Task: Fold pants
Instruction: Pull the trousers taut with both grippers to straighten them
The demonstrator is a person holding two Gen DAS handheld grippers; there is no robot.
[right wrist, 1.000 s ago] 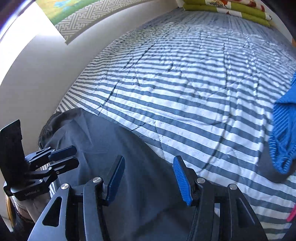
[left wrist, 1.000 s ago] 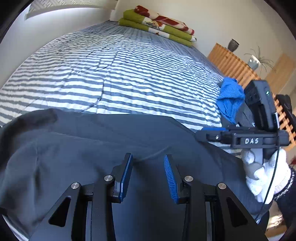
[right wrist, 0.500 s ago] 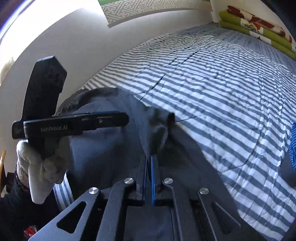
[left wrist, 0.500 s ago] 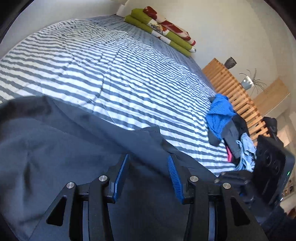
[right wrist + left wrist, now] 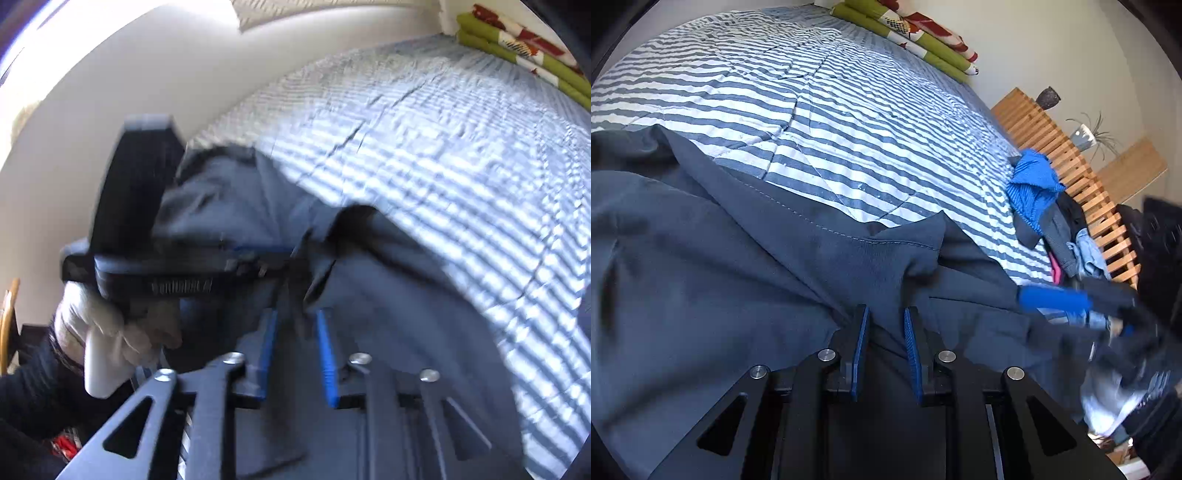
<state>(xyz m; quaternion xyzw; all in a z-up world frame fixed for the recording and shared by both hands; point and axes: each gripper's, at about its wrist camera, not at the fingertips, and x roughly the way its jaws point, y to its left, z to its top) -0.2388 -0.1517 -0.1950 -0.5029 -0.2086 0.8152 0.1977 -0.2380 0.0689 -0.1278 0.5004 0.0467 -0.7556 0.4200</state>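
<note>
Dark navy pants (image 5: pixel 720 277) lie rumpled across the near edge of the striped bed (image 5: pixel 849 110). My left gripper (image 5: pixel 886 323) is closed to a narrow gap on a raised fold of the pants, and creases pull toward its fingers. In the right wrist view the pants (image 5: pixel 406 295) are blurred. My right gripper (image 5: pixel 295 325) stands open over them with a fold running between its blue pads. The left gripper (image 5: pixel 273 254) reaches in from the left, held by a white-gloved hand (image 5: pixel 99 325). A blurred blue pad (image 5: pixel 1052 299) of the right gripper shows at the right of the left wrist view.
A pile of clothes topped by a blue garment (image 5: pixel 1030 181) sits at the bed's right edge, against a wooden slatted bench (image 5: pixel 1052 136). Folded green and red blankets (image 5: pixel 916 40) lie at the far end. A white wall (image 5: pixel 92 110) runs along the left.
My right gripper, shut on the pants half a second ago, has opened. My left gripper's fingers have narrowed onto a fold. Both grippers have drawn close together.
</note>
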